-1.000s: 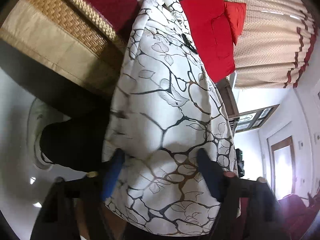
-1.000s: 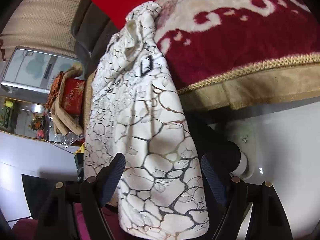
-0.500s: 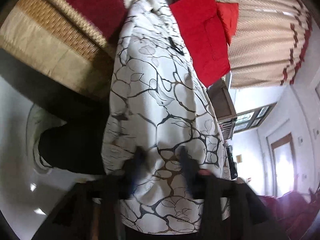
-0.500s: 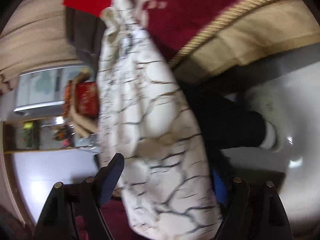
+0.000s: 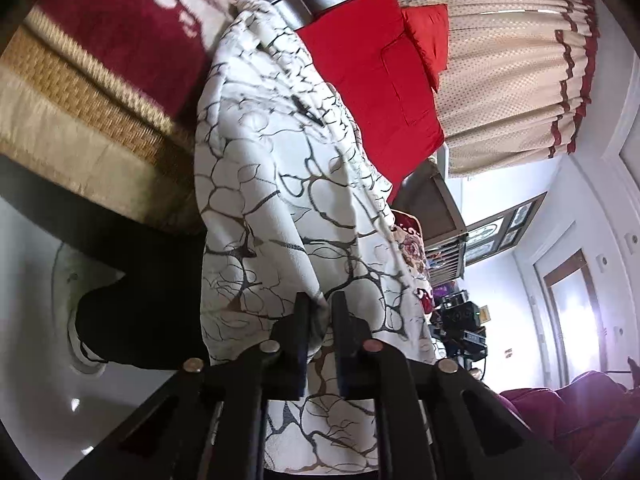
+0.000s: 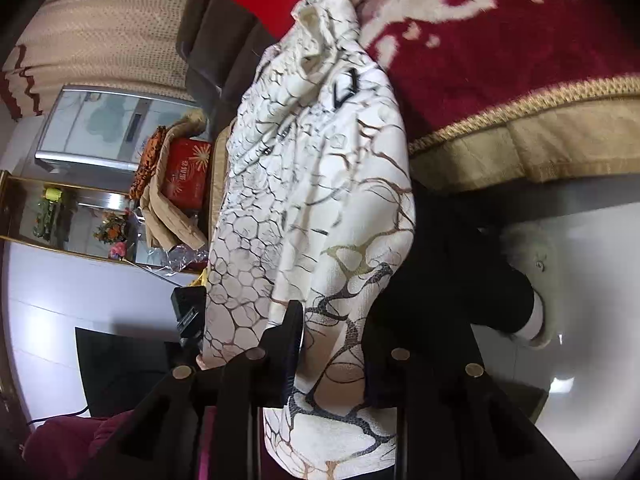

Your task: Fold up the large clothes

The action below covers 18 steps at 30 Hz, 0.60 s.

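Across the left wrist view, from left to right, a dark red and cream patterned blanket [image 5: 120,36] with a gold braided border covers a bed, then a white garment [image 5: 280,184] printed with dark branching lines hangs from the bed edge down toward the camera, then 2 red cushions [image 5: 376,80] lean by a cream curtain [image 5: 508,68]. At the bottom, the left gripper [image 5: 320,312] is closed tight on a fold of the garment, fabric pinched between its 2 black fingers. A black trouser leg [image 5: 140,320] and a pale slipper show lower left.

From the right wrist view, a red box [image 6: 186,172] sits at the left, the same garment [image 6: 320,184] drapes down the middle, and the blanket [image 6: 500,48] lies at the right. The right gripper [image 6: 332,344] has its jaws closing, with the garment's lower edge between them and the fabric bunched against the left finger; the right finger is hidden behind cloth.
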{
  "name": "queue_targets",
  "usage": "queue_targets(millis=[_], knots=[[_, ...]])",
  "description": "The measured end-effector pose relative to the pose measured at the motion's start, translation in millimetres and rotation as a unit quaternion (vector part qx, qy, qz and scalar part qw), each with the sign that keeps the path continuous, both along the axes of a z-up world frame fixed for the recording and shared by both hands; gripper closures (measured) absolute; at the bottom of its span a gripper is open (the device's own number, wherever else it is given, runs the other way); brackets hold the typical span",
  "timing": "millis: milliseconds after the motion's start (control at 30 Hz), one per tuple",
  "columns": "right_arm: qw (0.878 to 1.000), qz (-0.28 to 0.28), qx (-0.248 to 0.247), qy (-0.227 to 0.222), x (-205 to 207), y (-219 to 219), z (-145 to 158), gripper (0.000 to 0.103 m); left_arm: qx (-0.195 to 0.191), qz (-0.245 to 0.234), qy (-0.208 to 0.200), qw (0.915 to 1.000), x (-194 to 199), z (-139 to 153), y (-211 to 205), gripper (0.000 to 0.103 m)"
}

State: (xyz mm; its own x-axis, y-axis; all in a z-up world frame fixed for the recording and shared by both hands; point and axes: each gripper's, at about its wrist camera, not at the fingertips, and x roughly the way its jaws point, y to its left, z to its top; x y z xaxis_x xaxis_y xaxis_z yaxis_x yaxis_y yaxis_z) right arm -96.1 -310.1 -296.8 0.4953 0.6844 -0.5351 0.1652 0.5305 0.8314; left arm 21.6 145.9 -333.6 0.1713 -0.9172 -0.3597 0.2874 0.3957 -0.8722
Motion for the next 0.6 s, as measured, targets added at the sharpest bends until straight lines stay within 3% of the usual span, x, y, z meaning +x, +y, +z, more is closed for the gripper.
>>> queue_targets(millis=[100, 267, 333, 433, 467, 533, 567, 600], knots=[[1.000, -0.002, -0.014, -0.022, 5, 7, 16, 0.084, -0.016, 0.012, -0.016, 0.9997, 0, 16, 4, 0.096], [0.998, 0.023, -0.049, -0.042, 16, 13, 42, 0.085, -0.028, 0.010, -0.047, 0.9984, 2, 38, 8, 0.096], [0.998, 0.042, -0.045, -0.014, 20, 16, 30, 0.085, -0.017, 0.002, -0.017, 0.9997, 6, 26, 3, 0.095], [0.999, 0.038, -0.007, 0.038, 18, 14, 6, 0.079, -0.004, -0.004, 0.034, 0.9994, 7, 0, -1, 0.078], [0.998, 0.032, 0.007, 0.045, 17, 13, 1, 0.071, -0.004, -0.004, 0.044, 0.9990, 6, -6, -1, 0.067], [0.998, 0.018, 0.020, 0.058, 14, 11, -5, 0.038, -0.008, -0.007, 0.066, 0.9978, 5, -18, -2, 0.057], [0.998, 0.013, 0.014, 0.063, 13, 12, -6, 0.022, -0.010, -0.008, 0.070, 0.9974, 5, -21, -3, 0.057], [0.998, 0.013, 0.013, 0.055, 13, 12, -5, 0.023, -0.011, -0.007, 0.072, 0.9973, 4, -21, -4, 0.057]])
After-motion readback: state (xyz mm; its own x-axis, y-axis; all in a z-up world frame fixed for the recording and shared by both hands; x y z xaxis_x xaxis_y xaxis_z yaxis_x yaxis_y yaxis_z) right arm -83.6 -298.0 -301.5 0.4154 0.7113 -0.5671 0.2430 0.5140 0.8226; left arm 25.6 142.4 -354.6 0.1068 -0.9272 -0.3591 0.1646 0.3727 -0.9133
